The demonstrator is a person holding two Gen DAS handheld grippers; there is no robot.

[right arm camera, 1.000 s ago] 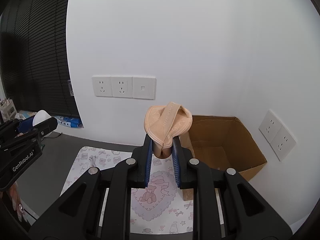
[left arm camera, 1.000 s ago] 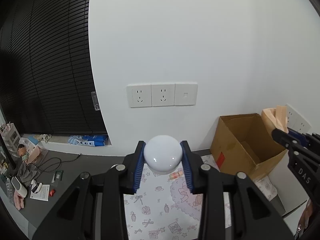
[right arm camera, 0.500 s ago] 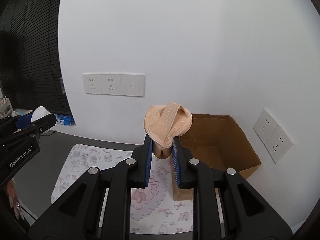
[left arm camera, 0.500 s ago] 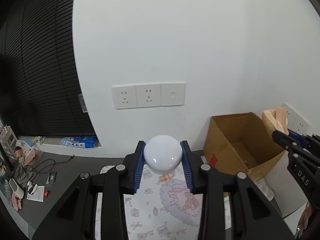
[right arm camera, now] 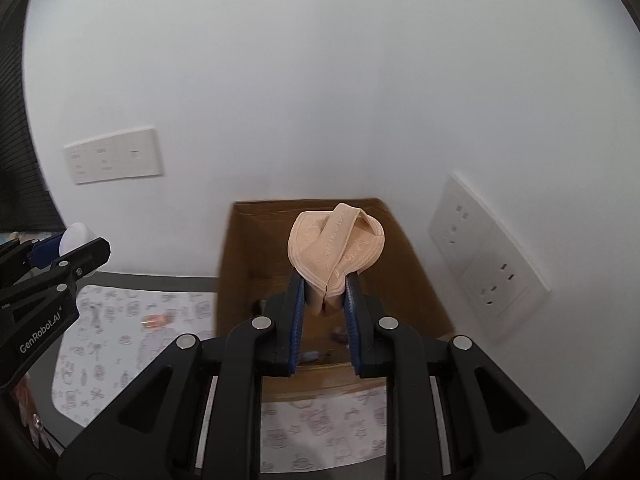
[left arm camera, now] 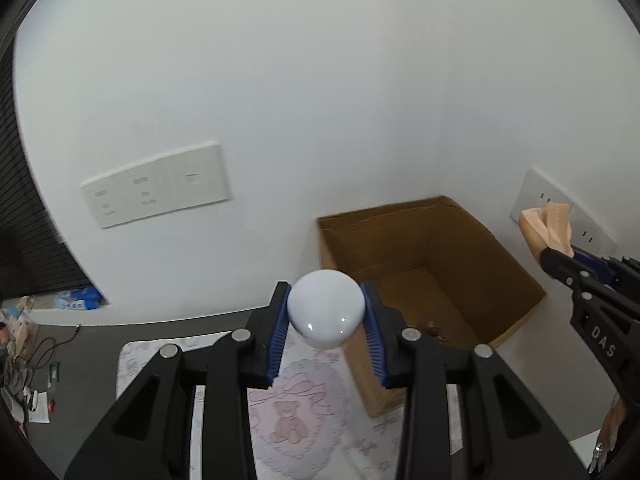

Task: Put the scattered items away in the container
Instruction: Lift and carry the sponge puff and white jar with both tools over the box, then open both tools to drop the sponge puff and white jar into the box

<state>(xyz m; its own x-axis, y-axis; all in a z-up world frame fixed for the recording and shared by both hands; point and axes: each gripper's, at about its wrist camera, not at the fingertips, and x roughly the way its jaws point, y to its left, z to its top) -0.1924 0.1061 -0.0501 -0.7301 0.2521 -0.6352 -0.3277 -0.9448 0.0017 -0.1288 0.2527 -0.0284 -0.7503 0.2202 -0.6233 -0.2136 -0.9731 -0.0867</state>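
Note:
My left gripper point(left arm camera: 325, 312) is shut on a glossy white ball point(left arm camera: 326, 314), held in the air just left of an open cardboard box point(left arm camera: 416, 216) that stands against the white wall. My right gripper point(right arm camera: 323, 296) is shut on a folded peach fabric pad point(right arm camera: 334, 242) and hangs over the front of the same cardboard box point(right arm camera: 240, 248). Small items lie on the box floor point(left arm camera: 434, 326). In the right wrist view the left gripper point(right arm camera: 70, 246) with the ball shows at the left edge. The right gripper point(left arm camera: 560, 250) with the pad shows at the right in the left wrist view.
A pink patterned mat point(left arm camera: 300, 408) with a teddy print covers the dark table under both grippers. A small pink tube point(right arm camera: 154, 321) lies on the mat left of the box. Wall sockets point(right arm camera: 484, 264) sit right of the box, and clutter point(left arm camera: 36, 384) lies far left.
Both grippers have swung right and slightly down toward the box, each keeping its load. The box now fills the middle of the right wrist view and sits close beside the ball.

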